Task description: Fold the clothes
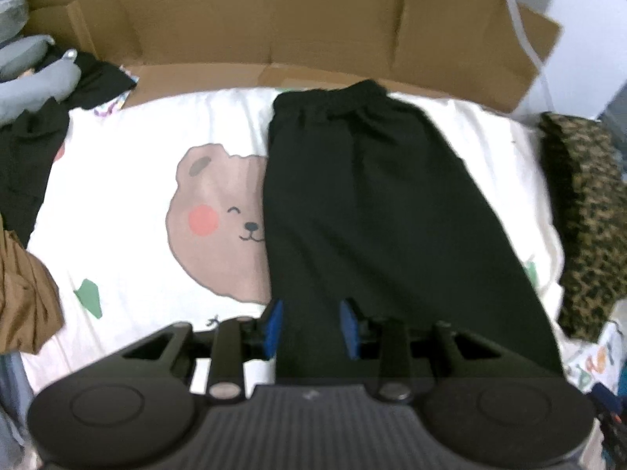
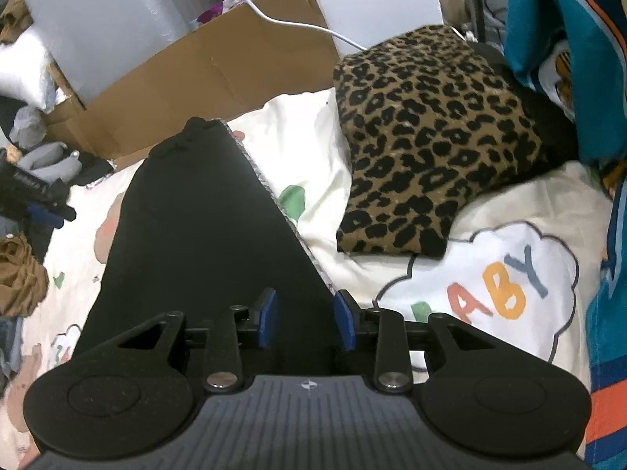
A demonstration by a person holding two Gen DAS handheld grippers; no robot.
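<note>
A pair of black trousers [image 1: 364, 196] lies flat and lengthwise on a bed covered by a white sheet [image 1: 141, 149] printed with a blushing brown bear face [image 1: 219, 219], green leaf shapes and, in the right wrist view, a cloud with the coloured letters "ABY" [image 2: 497, 286] showing. The elastic waistband [image 1: 333, 98] sits at the far end of the bed, near a flattened cardboard sheet [image 1: 274, 23] that stands along the far edge; the legs run back toward the cameras and overlap the right side of the bear. The left hand-held gripper [image 1: 313, 329] hangs above the near part of the trousers with its blue pads apart and nothing pressed between them. The right hand-held gripper [image 2: 305, 321] is over the right edge of the same garment, its blue pads likewise apart and gripping nothing; the black cloth shows in the gap beneath them. To the right of the trousers, apart from them, rests a folded leopard-print garment [image 2: 431, 137]. At the left side of the bed lie a dark garment [image 1: 27, 156], a grey one [image 1: 35, 74] and a crumpled brown one [image 1: 23, 297]. A white cable [image 2: 298, 23] trails over the cardboard in the right wrist view.
</note>
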